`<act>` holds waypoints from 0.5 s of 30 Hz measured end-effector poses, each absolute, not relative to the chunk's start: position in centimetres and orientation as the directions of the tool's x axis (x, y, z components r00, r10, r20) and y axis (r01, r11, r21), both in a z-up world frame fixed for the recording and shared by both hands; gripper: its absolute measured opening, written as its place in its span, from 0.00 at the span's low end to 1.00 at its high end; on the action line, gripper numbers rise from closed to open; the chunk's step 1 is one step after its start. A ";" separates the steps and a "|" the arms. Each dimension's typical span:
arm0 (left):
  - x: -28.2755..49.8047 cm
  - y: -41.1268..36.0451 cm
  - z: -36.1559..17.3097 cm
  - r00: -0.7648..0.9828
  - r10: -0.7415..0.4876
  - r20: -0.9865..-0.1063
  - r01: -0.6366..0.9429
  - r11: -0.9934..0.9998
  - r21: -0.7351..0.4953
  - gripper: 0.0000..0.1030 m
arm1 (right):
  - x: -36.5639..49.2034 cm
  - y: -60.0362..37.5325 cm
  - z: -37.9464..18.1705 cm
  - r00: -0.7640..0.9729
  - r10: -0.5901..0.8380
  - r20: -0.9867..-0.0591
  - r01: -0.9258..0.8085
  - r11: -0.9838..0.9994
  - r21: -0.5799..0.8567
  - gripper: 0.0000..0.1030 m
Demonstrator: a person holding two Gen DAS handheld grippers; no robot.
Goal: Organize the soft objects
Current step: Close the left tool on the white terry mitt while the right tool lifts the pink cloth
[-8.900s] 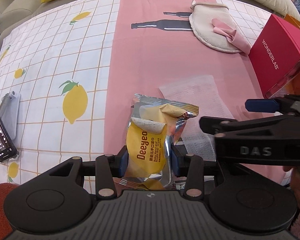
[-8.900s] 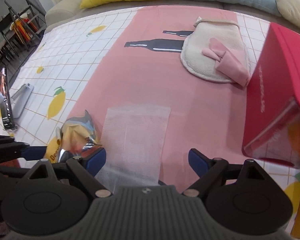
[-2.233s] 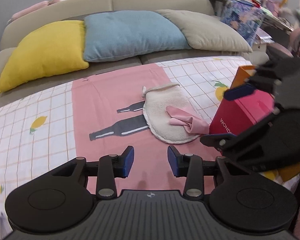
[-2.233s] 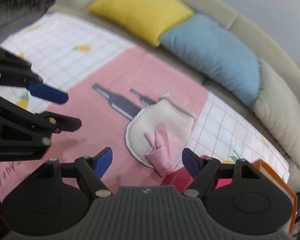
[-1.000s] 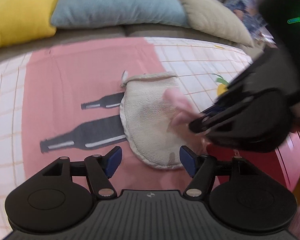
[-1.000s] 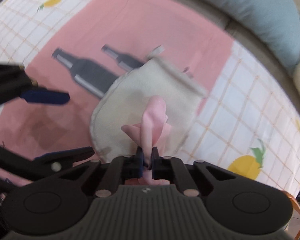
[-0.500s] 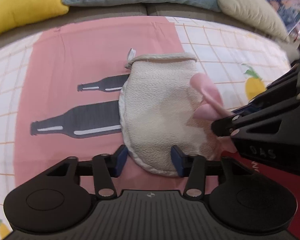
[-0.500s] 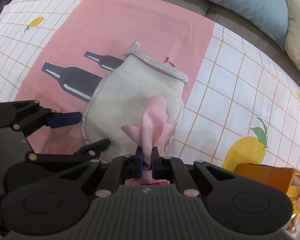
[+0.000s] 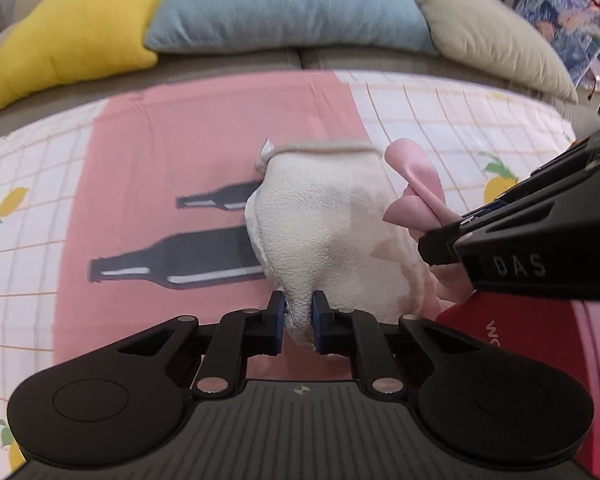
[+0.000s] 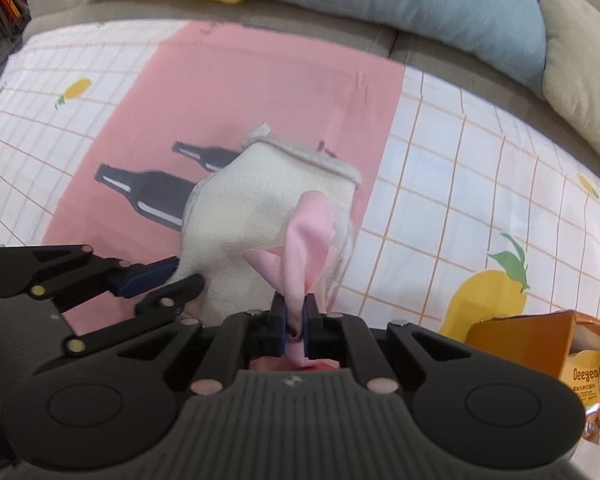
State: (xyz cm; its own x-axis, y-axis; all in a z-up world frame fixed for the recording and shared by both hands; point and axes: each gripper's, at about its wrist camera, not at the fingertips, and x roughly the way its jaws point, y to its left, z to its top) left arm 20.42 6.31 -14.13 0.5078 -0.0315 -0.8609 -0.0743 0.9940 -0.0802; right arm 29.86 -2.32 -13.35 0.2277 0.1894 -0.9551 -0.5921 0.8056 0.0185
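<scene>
Both pickups were made but nothing stowed: left gripper pinched the cream mitt's near edge, right gripper clamped the pink cloth above it, near the red box.

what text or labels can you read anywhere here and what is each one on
"DAS": on the right tongs, seen from the left wrist view.
"WO", cut off by the frame: on the red box.
"Deeyeo": on the yellow packet in the orange box.
Small print under "Deeyeo": too small to read.
</scene>
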 end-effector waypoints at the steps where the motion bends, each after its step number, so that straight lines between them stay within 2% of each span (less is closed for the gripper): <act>1: 20.0 6.6 -13.6 0.519 -0.026 -0.854 -0.077 0.994 -0.077 0.15 | 29.7 -2.3 -13.1 0.239 0.202 -0.950 -0.592 0.805 0.022 0.04; 8: 17.0 9.1 -10.4 0.588 0.024 -0.809 -0.125 0.990 -0.062 0.14 | 27.8 -2.4 -10.6 0.313 0.300 -0.901 -0.582 0.810 0.067 0.05; 15: 13.5 10.7 -7.3 0.652 0.020 -0.758 -0.156 0.982 -0.109 0.14 | 24.5 -3.1 -7.8 0.348 0.396 -0.850 -0.578 0.804 0.138 0.05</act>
State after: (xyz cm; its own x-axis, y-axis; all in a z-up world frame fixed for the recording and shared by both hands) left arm 13.54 10.74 -7.33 0.6524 0.0196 -0.7576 -0.1561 0.9817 -0.1091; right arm 24.49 -3.09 -7.80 0.3479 0.3957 -0.8499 -0.5783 0.8041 0.1377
